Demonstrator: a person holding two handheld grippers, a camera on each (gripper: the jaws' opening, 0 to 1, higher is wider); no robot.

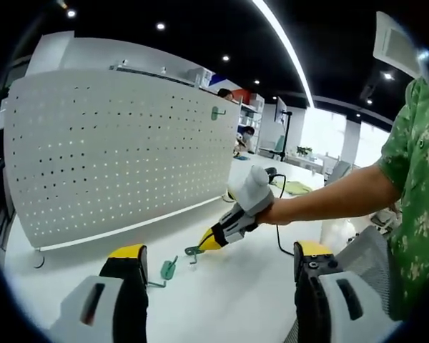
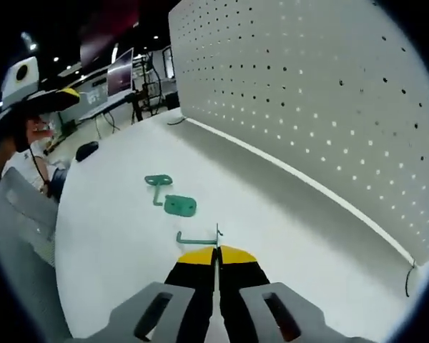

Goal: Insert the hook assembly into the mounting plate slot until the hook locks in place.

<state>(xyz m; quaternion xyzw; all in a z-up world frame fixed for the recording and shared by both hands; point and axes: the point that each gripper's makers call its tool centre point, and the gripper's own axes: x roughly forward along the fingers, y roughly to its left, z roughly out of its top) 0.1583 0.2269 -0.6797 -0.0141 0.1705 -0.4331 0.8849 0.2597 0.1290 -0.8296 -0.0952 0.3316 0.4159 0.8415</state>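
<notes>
Green hook (image 2: pixel 197 240) lies flat on the white table (image 2: pixel 114 236), its metal end right at the tips of the right hand-held gripper (image 2: pixel 217 251), whose yellow-tipped jaws are pressed together; whether they pinch the hook's pin, I cannot tell. Just ahead of that gripper, further out on the table: a second green hook piece with an oval plate (image 2: pixel 179 206), and beyond it a third green hook (image 2: pixel 157 181). White pegboard panel (image 2: pixel 322 107) stands upright to the gripper's right along the table. In the left gripper view, the left hand-held gripper (image 1: pixel 222 271) is spread wide, nothing between its jaws; one green hook (image 1: pixel 218 112) hangs on the pegboard ahead.
</notes>
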